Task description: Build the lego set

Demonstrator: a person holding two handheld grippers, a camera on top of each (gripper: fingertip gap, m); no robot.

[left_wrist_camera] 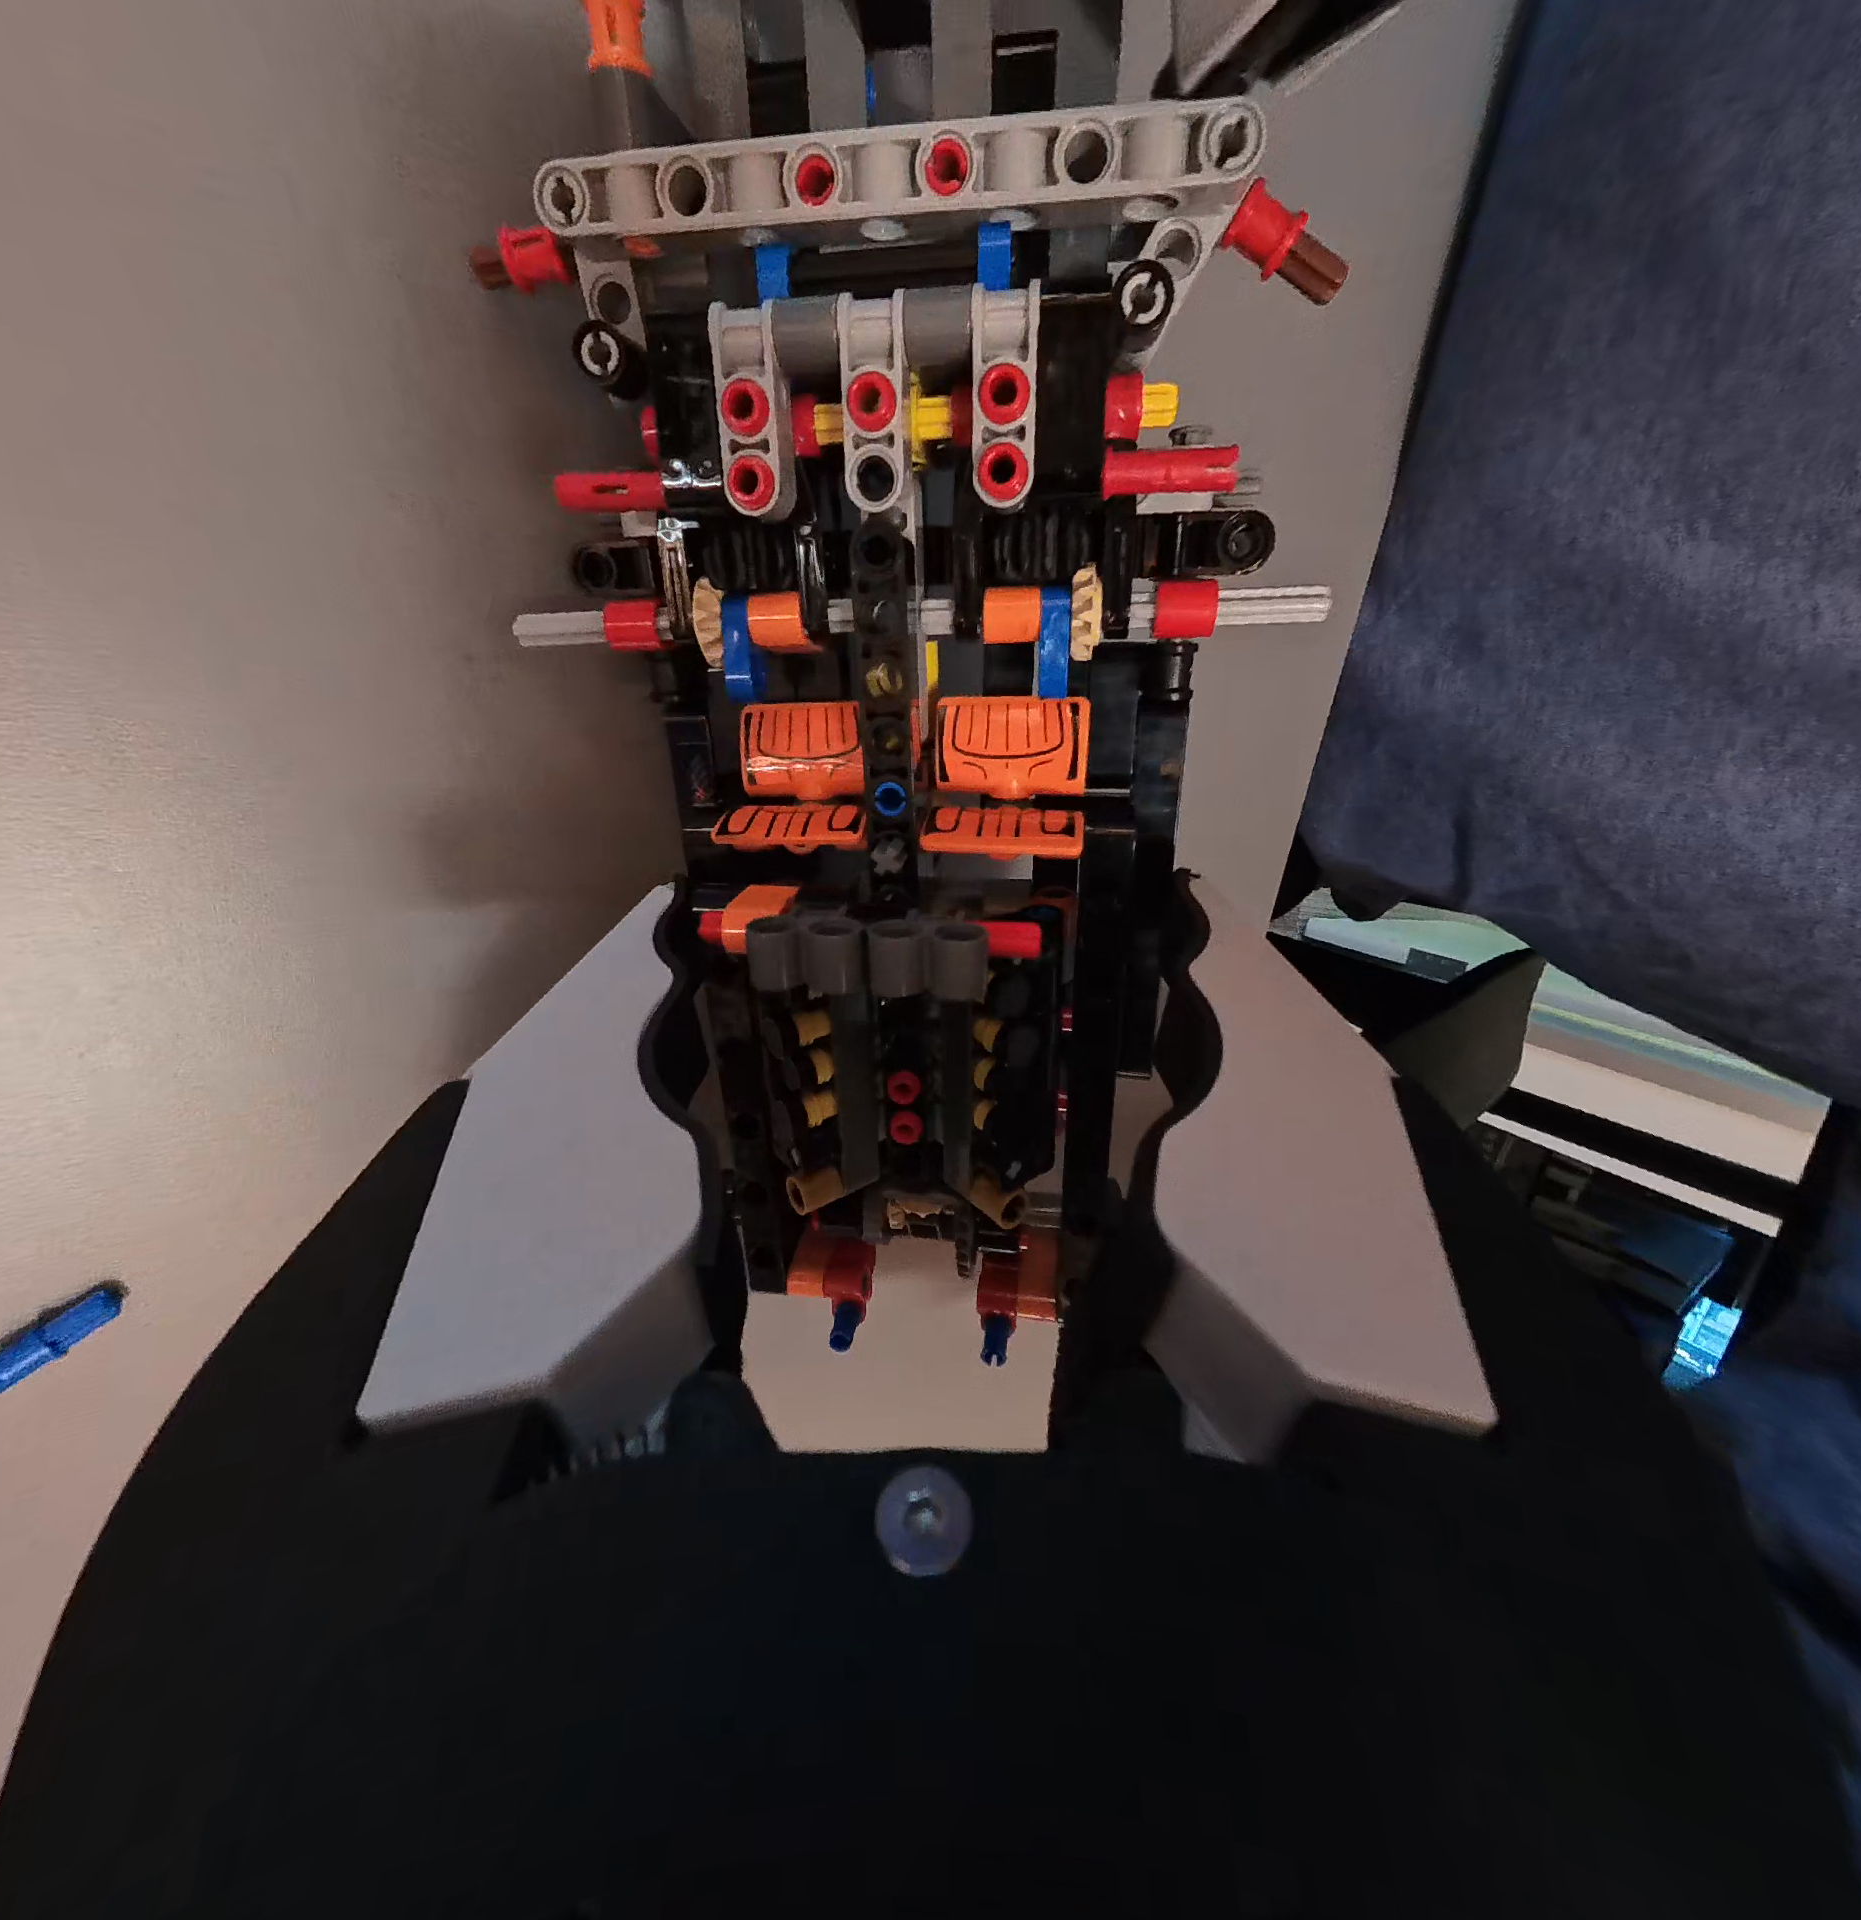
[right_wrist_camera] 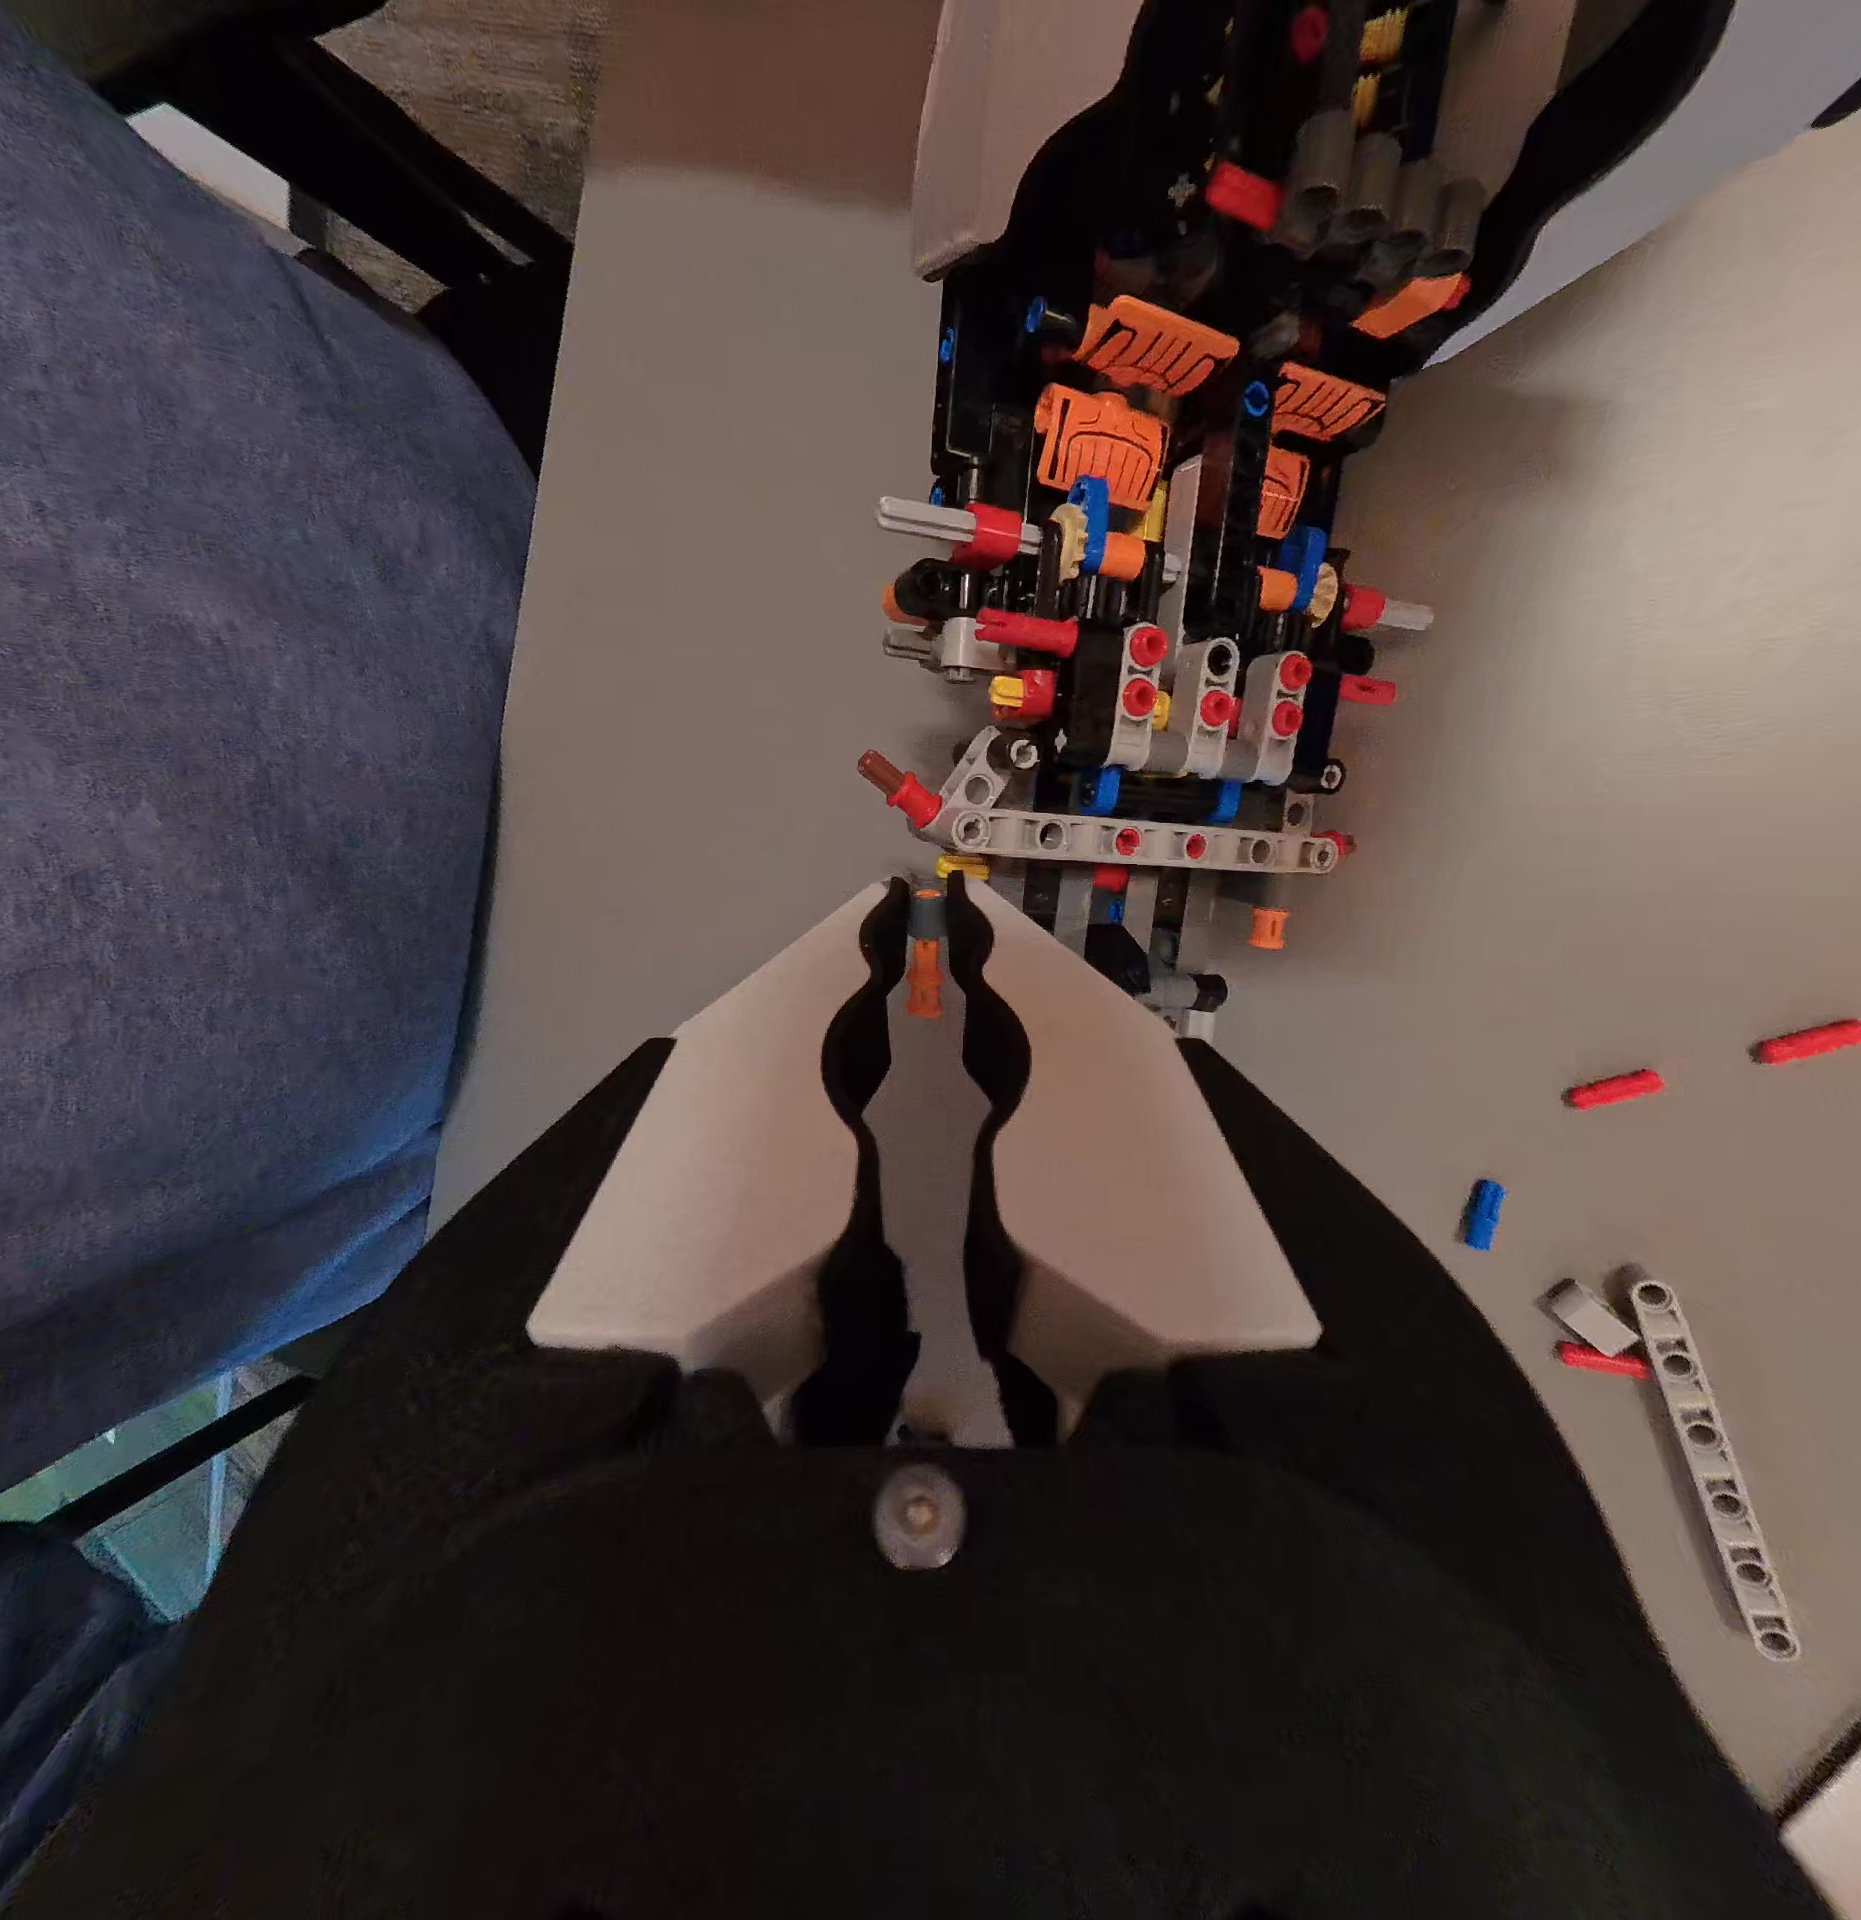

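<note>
A long black, grey, red and orange lego model (left_wrist_camera: 895, 499) lies on the pale table. My left gripper (left_wrist_camera: 926, 914) is shut on its near end, its jaws clamped on both sides of the engine block. In the right wrist view the same model (right_wrist_camera: 1154, 623) stretches away with the left gripper (right_wrist_camera: 1321, 135) at its far end. My right gripper (right_wrist_camera: 924, 894) is shut on a small grey and orange pin piece (right_wrist_camera: 926, 956) at its tips, right at the model's near left corner, below the long grey beam (right_wrist_camera: 1144, 840).
Loose parts lie on the table to the right: two red pins (right_wrist_camera: 1617, 1088), a blue pin (right_wrist_camera: 1484, 1212), a long grey beam (right_wrist_camera: 1715, 1465) with a small grey piece. Another blue pin (left_wrist_camera: 48, 1335) lies left. A person's blue-clad leg (right_wrist_camera: 199, 779) borders the table edge. About 11 cm separates my left fingertips from my right.
</note>
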